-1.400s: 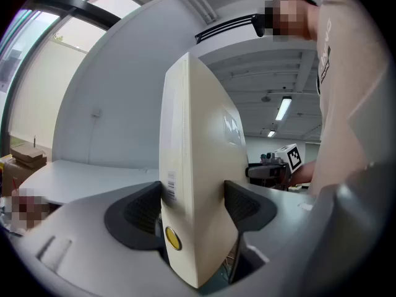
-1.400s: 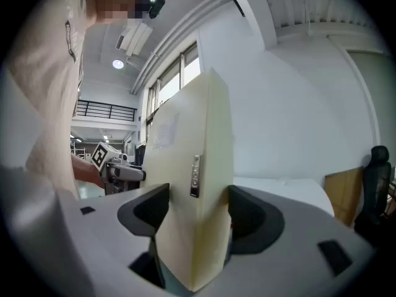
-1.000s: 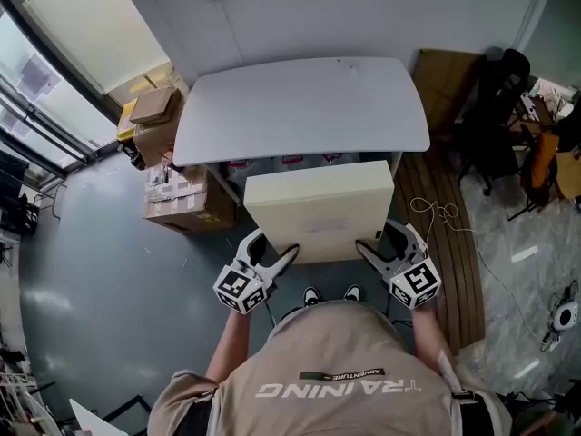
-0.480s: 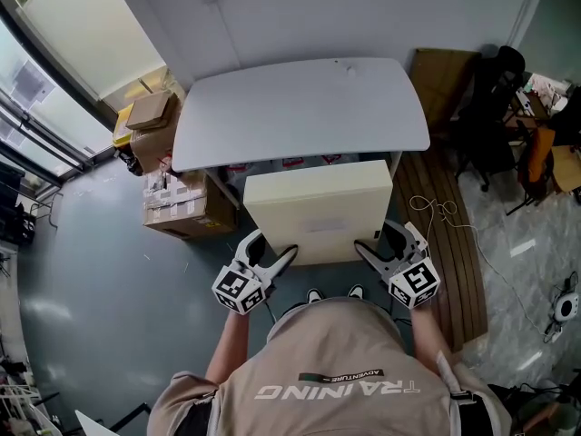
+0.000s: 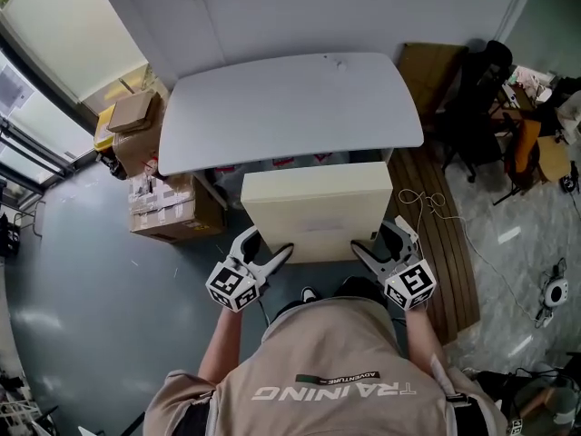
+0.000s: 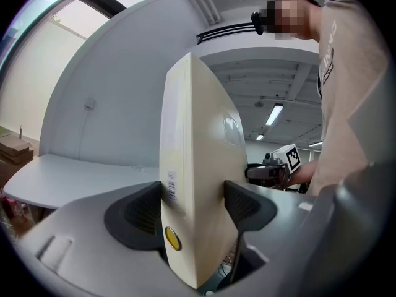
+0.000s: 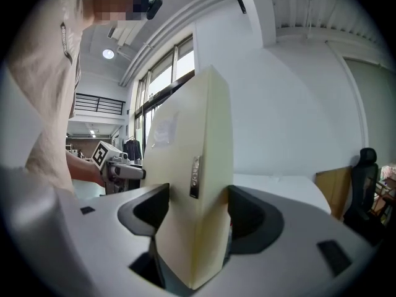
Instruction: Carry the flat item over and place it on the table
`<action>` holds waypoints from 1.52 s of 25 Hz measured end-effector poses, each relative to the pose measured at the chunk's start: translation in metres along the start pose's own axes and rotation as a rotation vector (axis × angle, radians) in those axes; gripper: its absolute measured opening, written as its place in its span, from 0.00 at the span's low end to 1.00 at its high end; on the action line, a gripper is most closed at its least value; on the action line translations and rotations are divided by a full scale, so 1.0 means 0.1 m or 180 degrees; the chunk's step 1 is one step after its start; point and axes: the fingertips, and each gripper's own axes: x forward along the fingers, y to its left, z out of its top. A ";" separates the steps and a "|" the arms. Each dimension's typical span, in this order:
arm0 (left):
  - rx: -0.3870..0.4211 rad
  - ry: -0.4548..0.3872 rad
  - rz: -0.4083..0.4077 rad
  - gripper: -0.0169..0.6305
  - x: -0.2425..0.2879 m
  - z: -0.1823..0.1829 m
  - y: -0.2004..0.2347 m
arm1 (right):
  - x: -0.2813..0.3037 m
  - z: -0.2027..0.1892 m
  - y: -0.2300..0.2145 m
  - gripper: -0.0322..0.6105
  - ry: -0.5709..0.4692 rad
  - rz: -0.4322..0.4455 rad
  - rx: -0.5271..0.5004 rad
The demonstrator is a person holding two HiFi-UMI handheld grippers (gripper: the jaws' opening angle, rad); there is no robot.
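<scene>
Cream flat panel (image 5: 318, 209) is held off the floor, just short of the grey worktop (image 5: 290, 107). Left gripper (image 5: 280, 254) and right gripper (image 5: 361, 251) have their fingers clamped shut on its near edge.

Cream flat panel (image 5: 318, 211) held level, just short of the white table (image 5: 289, 109).

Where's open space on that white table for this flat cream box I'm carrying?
The white table looks bare wall to near edge, save a speck by the wall: room for the cream box. Crowded: cardboard boxes at its left end, wood panel and chair at its right.
</scene>
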 end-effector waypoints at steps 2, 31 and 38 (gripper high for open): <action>-0.0014 0.0008 0.0000 0.49 0.02 -0.01 0.06 | 0.06 -0.02 -0.02 0.50 0.0018 0.0002 0.0022; -0.0098 0.0122 0.0555 0.49 1.29 0.15 0.80 | 0.90 0.00 -1.56 0.50 -0.0076 0.0577 0.0051; -0.0172 0.0169 0.0600 0.49 1.43 0.15 0.99 | 1.11 -0.04 -1.73 0.50 -0.0006 0.0618 0.0134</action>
